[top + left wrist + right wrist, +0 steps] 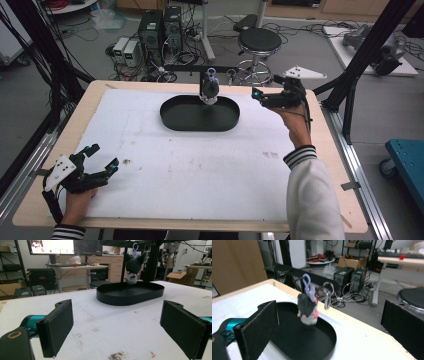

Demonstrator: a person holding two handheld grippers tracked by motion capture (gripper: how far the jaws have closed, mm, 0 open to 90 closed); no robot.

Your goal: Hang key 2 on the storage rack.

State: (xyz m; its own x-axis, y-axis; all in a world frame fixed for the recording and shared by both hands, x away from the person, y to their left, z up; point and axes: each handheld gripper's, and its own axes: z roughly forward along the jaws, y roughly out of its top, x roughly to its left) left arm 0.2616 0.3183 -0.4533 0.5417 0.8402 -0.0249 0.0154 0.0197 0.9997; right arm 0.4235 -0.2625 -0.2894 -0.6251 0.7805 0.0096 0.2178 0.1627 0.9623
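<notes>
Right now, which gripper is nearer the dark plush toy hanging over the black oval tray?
Right. The right gripper is open just beside the dark plush toy; the left gripper sits open at the table's near corner.

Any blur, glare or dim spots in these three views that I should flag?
Right gripper view: the hanging plush toy and the tray rim look smeared by motion. Left gripper view: sharp on the tray; the monitor behind is washed out. High view: evenly lit, the floor beyond the table dim, faint stains showing on the white mat.
</notes>
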